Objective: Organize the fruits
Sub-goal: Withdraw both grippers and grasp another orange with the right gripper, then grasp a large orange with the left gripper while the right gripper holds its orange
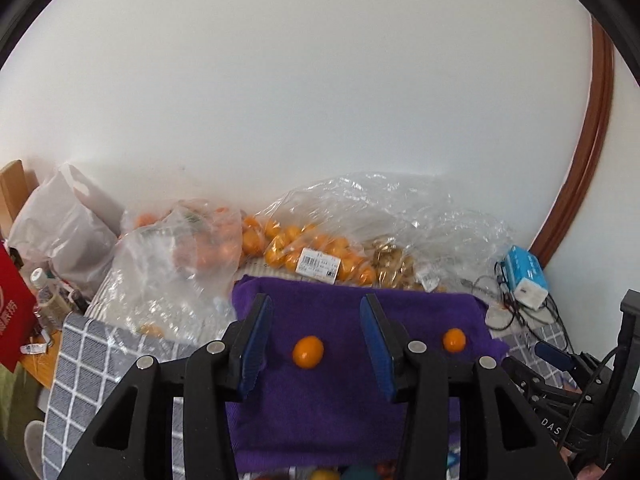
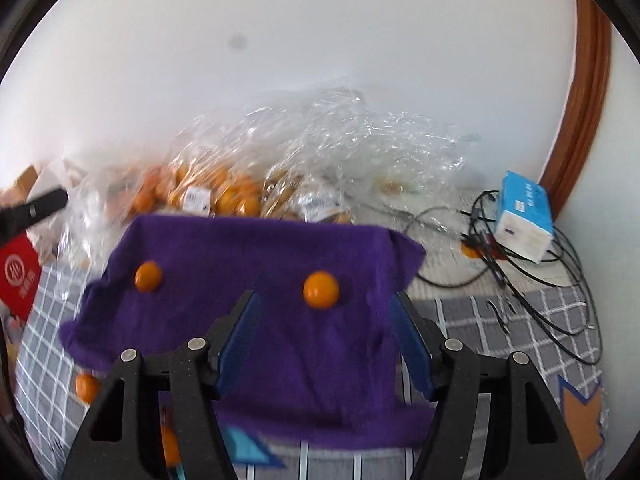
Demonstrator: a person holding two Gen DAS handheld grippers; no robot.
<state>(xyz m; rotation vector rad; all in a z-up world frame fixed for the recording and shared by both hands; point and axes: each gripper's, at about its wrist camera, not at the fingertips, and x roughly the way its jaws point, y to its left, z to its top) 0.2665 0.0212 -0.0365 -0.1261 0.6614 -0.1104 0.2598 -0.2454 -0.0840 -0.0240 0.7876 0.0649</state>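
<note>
A purple cloth [image 1: 320, 400] [image 2: 280, 352] lies on the checked tablecloth. Two small orange fruits rest on it: a left one [image 1: 307, 352] [image 2: 148, 276] and a right one [image 1: 454, 339] [image 2: 321, 290]. My left gripper [image 1: 316, 312] is open and empty, above the cloth, with the left fruit between and just beyond its fingers. My right gripper [image 2: 324, 312] is open and empty, just short of the right fruit. The right gripper's body shows at the right edge of the left wrist view [image 1: 580, 392].
Clear plastic bags of orange fruits [image 1: 316, 256] [image 2: 216, 192] lie behind the cloth against the white wall. A blue-white box [image 1: 526, 276] [image 2: 524, 216] and black cables [image 2: 540, 288] sit right. Loose fruits [image 2: 86, 387] lie left on the tablecloth. A red packet [image 1: 12, 316] stands left.
</note>
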